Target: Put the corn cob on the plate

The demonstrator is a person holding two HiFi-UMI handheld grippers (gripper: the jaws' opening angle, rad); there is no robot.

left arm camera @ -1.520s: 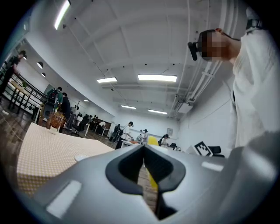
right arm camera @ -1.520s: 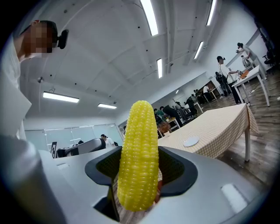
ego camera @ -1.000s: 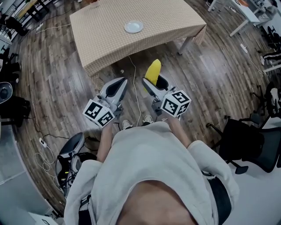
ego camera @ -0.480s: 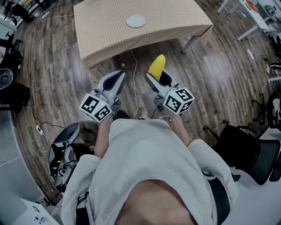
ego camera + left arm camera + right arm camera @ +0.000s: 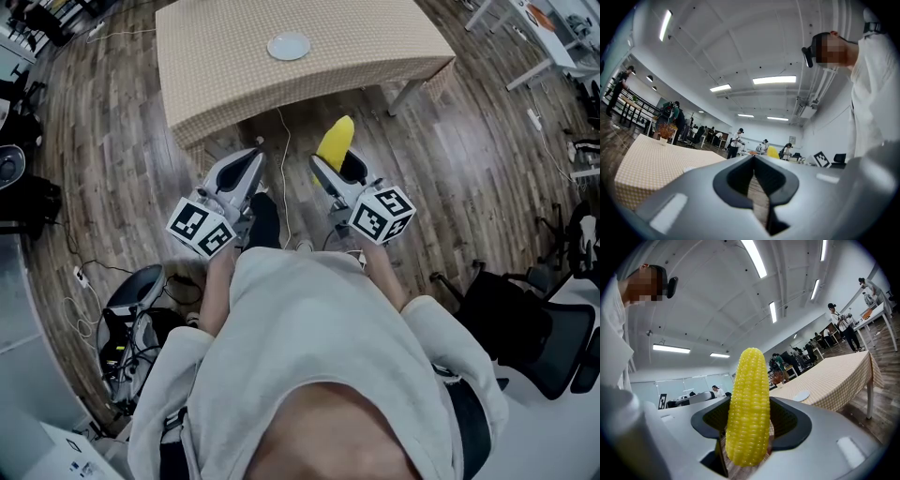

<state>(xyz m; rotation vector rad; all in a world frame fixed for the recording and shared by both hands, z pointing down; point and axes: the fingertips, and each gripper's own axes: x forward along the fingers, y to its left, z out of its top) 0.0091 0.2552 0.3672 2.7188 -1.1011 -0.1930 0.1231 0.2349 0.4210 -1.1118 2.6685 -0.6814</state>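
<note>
Carrying the corn cob [image 5: 336, 141] in the right gripper [image 5: 333, 169], clenched on its lower half, with the yellow tip standing up past the pads (upright at mid-frame in the right gripper view). Sitting just right of centre in the head view, over the wooden floor [image 5: 450, 159] and below the near edge of the table [image 5: 375, 42]. Keeping the left gripper [image 5: 251, 159] pinched together on nothing, pads meeting at their tips, just left of centre and close beside the right one. Not yet at the plate [image 5: 288, 45]: small and white, at top centre on the checked cloth, well apart from the corn. Flanking a white cable [image 5: 281, 136] that trails down the floor from under the table.

Set against a second ago:
- Nudged a little higher in the frame, both plate and corn.
- Shifted slightly to the left and up, the marker cube of the left gripper.
- Pushed out in front of the pale sweatshirt [image 5: 319, 337], just below the left gripper, a dark shoe [image 5: 264, 220] (not there a second ago).
- Unchanged: the same clamp on the cob, the same closed left pads.
</note>
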